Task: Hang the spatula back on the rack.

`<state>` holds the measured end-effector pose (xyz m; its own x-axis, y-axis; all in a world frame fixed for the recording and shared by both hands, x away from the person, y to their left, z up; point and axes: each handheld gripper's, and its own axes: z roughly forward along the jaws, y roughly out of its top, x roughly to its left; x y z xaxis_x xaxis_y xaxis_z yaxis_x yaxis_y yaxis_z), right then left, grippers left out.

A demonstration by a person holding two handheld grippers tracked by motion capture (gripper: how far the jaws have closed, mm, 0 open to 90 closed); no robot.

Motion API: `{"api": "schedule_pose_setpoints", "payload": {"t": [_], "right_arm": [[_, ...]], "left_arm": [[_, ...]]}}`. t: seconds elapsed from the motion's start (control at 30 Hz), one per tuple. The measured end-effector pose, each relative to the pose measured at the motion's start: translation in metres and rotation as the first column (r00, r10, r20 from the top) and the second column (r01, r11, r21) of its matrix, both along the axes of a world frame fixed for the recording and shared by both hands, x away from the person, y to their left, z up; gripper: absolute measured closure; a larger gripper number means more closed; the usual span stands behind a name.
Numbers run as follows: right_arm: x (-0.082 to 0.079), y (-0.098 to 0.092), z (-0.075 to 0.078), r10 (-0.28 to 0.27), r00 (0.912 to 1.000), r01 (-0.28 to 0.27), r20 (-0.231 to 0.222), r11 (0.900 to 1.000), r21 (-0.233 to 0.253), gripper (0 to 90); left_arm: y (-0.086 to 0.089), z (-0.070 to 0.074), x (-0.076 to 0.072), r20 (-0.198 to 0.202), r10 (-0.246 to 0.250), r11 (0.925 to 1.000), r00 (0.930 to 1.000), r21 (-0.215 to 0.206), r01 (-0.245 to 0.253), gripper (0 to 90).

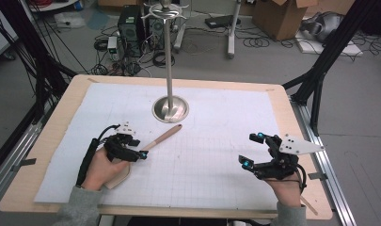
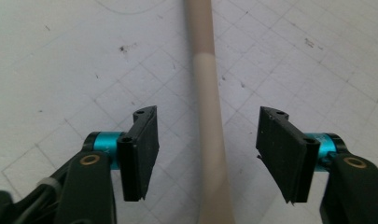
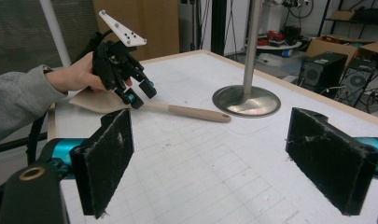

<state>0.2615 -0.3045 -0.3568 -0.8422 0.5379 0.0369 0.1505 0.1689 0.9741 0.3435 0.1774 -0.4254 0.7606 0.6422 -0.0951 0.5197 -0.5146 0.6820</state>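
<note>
**Spatula lies between spread jaws near the counter's left edge**

The spatula (image 1: 153, 144) lies flat on the white gridded mat (image 1: 202, 160) that covers the counter (image 1: 51, 136), in the left half, closer to the near edge than to the far one. Its wooden handle points toward the middle of the counter and ends just short of the round metal base of the stand (image 1: 170, 109); its pale blade sits under the person's left hand, toward the near left corner.

The left hand-held gripper (image 1: 142, 149) hangs over the handle with its jaws spread. In the left gripper view the handle runs up the gap between the two black pads (image 2: 144, 149), clear of both.

The right hand-held gripper (image 1: 252, 149) is well apart from it, near the counter's right edge, also with jaws spread wide and nothing between them. The right gripper view looks across the mat at the spatula (image 3: 186, 112), the left hand (image 3: 77, 74) and the stand's base (image 3: 246, 100).

No containers stand on the counter.
</note>
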Motion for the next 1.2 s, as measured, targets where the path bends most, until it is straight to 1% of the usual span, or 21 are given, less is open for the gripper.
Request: {"api": "schedule_pose_setpoints", "payload": {"t": [0.07, 0.13, 0.23, 0.3, 0.37, 0.43, 0.57, 0.6, 0.67, 0.7, 0.83, 0.87, 1.0, 1.07, 1.2], "right_arm": [[-0.0001, -0.0004, -0.0003, 0.000, 1.0000, 0.000, -0.001, 1.000, 0.001, 14.1], [-0.0002, -0.0005, -0.0006, -0.001, 1.0000, 0.001, -0.003, 1.000, 0.002, 14.1], [0.0002, -0.0006, -0.0008, -0.003, 1.0000, 0.003, -0.001, 1.000, 0.001, 14.1], [0.0001, -0.0004, -0.0008, 0.001, 1.0000, -0.001, 0.000, 1.000, 0.001, 14.1], [0.0002, -0.0004, -0.0008, 0.001, 1.0000, -0.001, 0.002, 1.000, 0.000, 14.1], [-0.0002, -0.0005, -0.0007, -0.001, 1.0000, 0.001, -0.004, 1.000, 0.002, 14.2], [-0.0004, -0.0008, -0.0006, 0.000, 1.0000, 0.000, -0.004, 1.000, 0.002, 14.3], [-0.0004, -0.0008, -0.0006, 0.000, 1.0000, 0.000, -0.004, 1.000, 0.001, 14.3], [-0.0005, -0.0004, -0.0007, 0.001, 1.0000, -0.001, -0.007, 1.000, 0.002, 14.3], [0.0001, -0.0004, -0.0007, 0.002, 1.0000, -0.002, 0.001, 1.000, -0.001, 14.3], [-0.0006, 0.0000, -0.0005, 0.002, 1.0000, -0.002, -0.008, 1.000, -0.001, 14.3], [-0.0006, 0.0001, -0.0005, 0.002, 1.0000, -0.002, -0.007, 1.000, -0.002, 14.3], [0.0000, 0.0006, -0.0008, 0.005, 1.0000, -0.005, -0.004, 1.000, -0.005, 14.3], [-0.0003, 0.0012, -0.0009, 0.006, 0.9999, -0.006, -0.010, 1.000, -0.008, 14.3], [-0.0001, 0.0006, -0.0008, 0.006, 1.0000, -0.006, -0.005, 1.000, -0.006, 14.3]], "left_arm": [[0.0006, -0.0006, 0.0012, -0.002, 0.008, 1.0000, 1.0000, 0.005, -0.008, 43.1], [0.0015, -0.0003, 0.0016, -0.003, 0.012, 0.9999, 0.9999, -0.005, -0.012, 43.0], [0.0014, -0.0006, 0.0017, -0.007, 0.015, 0.9999, 0.9999, 0.005, -0.015, 44.3], [0.0005, -0.0010, 0.0015, -0.011, 0.007, 1.0000, 0.9999, 0.005, -0.007, 47.0], [-0.0002, -0.0012, 0.0013, -0.011, 0.005, 0.9998, 0.9999, 0.018, -0.005, 48.9], [-0.0005, -0.0016, 0.0013, -0.018, 0.005, 0.9998, 0.9998, 0.017, -0.005, 50.5], [-0.0014, -0.0021, 0.0008, -0.021, -0.001, 0.9996, 0.9998, 0.029, 0.001, 54.1], [-0.0016, -0.0022, 0.0009, -0.025, -0.005, 0.9994, 0.9997, 0.035, 0.006, 55.1], [-0.0032, -0.0037, 0.0005, -0.028, 0.006, 0.9991, 0.9996, 0.043, -0.005, 56.9], [-0.0038, -0.0041, 0.0006, -0.029, 0.008, 0.9984, 0.9995, 0.056, -0.006, 58.0], [-0.0048, -0.0029, 0.0006, -0.026, 0.008, 0.9975, 0.9996, 0.070, -0.007, 61.7], [-0.0058, -0.0026, -0.0001, -0.020, 0.010, 0.9965, 0.9998, 0.084, -0.008, 63.1], [-0.0051, -0.0026, 0.0003, -0.022, 0.014, 0.9963, 0.9997, 0.085, -0.013, 67.3], [-0.0058, -0.0027, -0.0001, -0.026, 0.011, 0.9966, 0.9996, 0.082, -0.009, 69.1], [-0.0081, -0.0019, -0.0011, -0.032, 0.002, 0.9957, 0.9995, 0.093, 0.001, 75.3]]}}
